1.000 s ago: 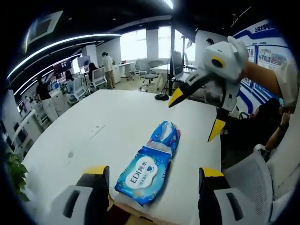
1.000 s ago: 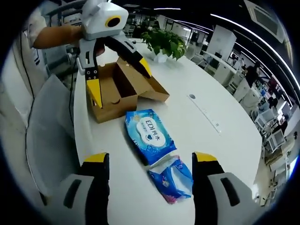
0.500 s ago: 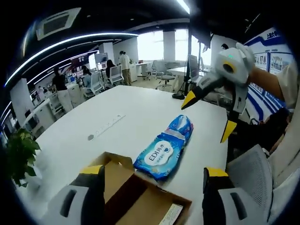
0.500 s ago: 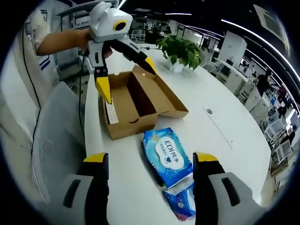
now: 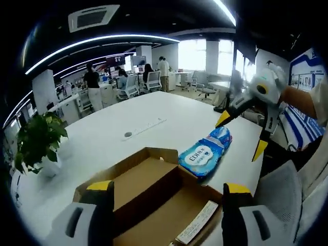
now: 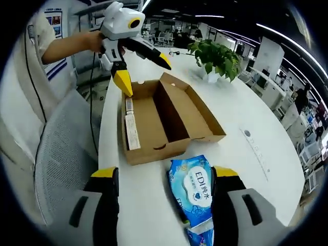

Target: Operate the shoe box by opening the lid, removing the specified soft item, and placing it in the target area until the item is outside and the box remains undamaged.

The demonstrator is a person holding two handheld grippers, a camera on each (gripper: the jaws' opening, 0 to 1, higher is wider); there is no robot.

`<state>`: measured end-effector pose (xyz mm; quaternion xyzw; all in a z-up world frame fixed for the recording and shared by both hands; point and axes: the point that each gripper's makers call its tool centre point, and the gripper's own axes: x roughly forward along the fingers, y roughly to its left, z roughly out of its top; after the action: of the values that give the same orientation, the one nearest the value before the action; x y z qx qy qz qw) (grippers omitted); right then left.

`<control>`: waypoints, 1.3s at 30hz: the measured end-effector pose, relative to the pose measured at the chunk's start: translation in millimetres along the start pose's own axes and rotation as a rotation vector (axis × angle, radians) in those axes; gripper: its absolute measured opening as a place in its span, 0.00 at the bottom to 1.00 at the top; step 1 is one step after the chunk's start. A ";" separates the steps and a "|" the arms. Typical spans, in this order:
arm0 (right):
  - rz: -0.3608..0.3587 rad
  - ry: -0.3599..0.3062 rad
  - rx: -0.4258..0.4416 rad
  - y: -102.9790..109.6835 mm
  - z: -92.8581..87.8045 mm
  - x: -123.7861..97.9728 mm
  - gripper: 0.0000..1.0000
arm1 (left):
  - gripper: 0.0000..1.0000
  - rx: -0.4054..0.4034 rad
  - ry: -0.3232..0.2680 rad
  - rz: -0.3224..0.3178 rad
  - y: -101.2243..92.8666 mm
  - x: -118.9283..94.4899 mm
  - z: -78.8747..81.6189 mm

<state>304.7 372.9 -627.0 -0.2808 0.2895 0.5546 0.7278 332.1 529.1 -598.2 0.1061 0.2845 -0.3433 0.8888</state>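
The brown cardboard shoe box [image 6: 164, 120] lies open on the white table [image 6: 256, 159], lid folded back, nothing showing inside; in the left gripper view the box [image 5: 154, 197] sits just ahead of my jaws. A blue wet-wipe pack [image 6: 195, 187] lies on the table beside the box, also the pack [image 5: 201, 158]. A second blue pack [image 5: 221, 136] lies past it. My left gripper [image 5: 164, 192] is open above the box and appears as the left gripper [image 6: 143, 69]. My right gripper [image 6: 164, 177] is open over the near pack, appearing as the right gripper [image 5: 241, 134].
A potted plant [image 6: 215, 56] stands on the table beyond the box, seen too as the plant [image 5: 36, 141]. A grey mesh chair [image 6: 66, 154] stands at the table's edge. Office desks and people stand far behind.
Both cameras have moved toward the box: it now fills the lower left gripper view and sits nearer in the right gripper view. The wipe packs lie where they were.
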 end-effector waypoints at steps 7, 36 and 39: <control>0.042 0.003 -0.022 2.5 8.2 17.7 0.68 | 0.89 -0.050 0.027 0.061 20.5 -17.7 -27.2; 0.257 0.069 -0.148 31.7 22.2 101.1 0.49 | 0.49 -0.314 0.180 0.316 84.7 -72.0 -142.9; 0.288 0.075 -0.154 36.3 21.8 107.6 0.45 | 0.41 -0.344 0.190 0.337 88.1 -75.7 -151.6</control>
<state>295.3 466.4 -694.4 -0.3116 0.3105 0.6629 0.6058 280.0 694.2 -678.6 0.0312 0.3990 -0.1256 0.9078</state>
